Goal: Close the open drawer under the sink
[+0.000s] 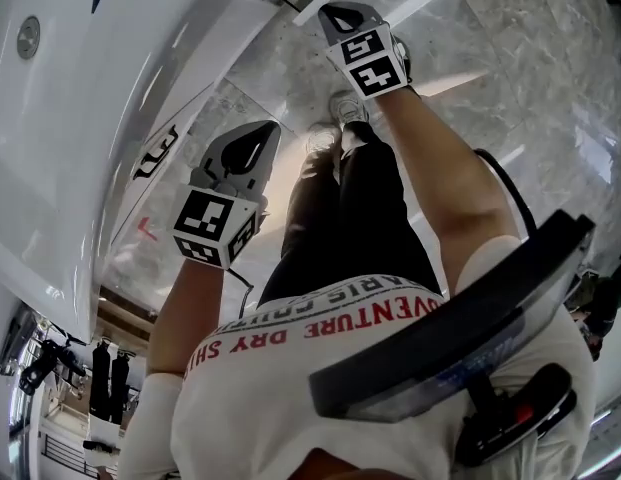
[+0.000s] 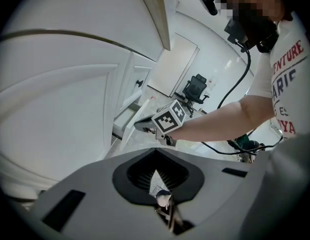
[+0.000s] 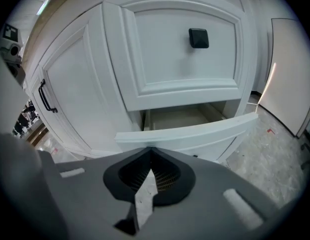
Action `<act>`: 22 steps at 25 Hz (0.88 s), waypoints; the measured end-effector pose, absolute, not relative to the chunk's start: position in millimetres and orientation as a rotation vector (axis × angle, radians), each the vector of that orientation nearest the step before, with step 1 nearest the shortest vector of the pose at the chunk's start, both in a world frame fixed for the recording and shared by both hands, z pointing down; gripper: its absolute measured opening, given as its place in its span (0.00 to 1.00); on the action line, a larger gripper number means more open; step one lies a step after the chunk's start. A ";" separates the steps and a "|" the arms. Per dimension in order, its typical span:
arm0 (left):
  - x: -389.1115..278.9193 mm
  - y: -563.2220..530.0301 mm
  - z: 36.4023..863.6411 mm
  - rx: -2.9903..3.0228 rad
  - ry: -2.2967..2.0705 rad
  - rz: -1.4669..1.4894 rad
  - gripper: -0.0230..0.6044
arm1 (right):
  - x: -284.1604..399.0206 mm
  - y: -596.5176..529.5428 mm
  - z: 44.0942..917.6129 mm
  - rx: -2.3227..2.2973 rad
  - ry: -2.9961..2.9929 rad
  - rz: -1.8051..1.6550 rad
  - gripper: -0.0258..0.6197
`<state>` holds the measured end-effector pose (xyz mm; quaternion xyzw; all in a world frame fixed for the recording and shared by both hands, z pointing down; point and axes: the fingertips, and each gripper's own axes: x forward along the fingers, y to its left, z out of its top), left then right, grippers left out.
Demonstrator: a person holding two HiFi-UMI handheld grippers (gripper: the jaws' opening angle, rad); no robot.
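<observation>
The open drawer (image 3: 187,130) juts out of the white sink cabinet (image 3: 85,94), its bare inside (image 3: 177,118) showing below a panel with a black knob (image 3: 198,38). My right gripper (image 3: 151,153) is shut and empty, its tips right at the drawer's front panel; whether they touch it I cannot tell. The left gripper view shows the drawer (image 2: 129,118) with the right gripper (image 2: 145,125) against its front. My left gripper (image 2: 155,156) is shut, holds nothing and hangs back from the cabinet. From the head view, the left gripper (image 1: 256,136) is mid-frame and the right gripper (image 1: 340,13) is farther up.
A cabinet door with a black bar handle (image 3: 44,96) stands left of the drawer. The marble-patterned floor (image 3: 274,159) spreads to the right. The person's legs (image 1: 350,208) and shoes are under the grippers. An office chair (image 2: 195,86) stands far off by a white wall.
</observation>
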<state>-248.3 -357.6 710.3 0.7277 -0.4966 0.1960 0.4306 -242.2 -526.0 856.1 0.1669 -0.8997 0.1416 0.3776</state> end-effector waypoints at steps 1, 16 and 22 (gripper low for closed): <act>-249.3 -356.1 710.9 1.812 -1.237 0.491 0.04 | -246.9 -528.4 856.0 0.425 -2.305 0.359 0.04; -266.8 -348.4 711.3 1.780 -1.276 0.472 0.04 | -307.4 -554.0 851.4 0.381 -2.317 0.348 0.04; -263.3 -349.9 713.9 1.786 -1.268 0.467 0.04 | -304.9 -552.0 855.4 0.374 -2.303 0.370 0.04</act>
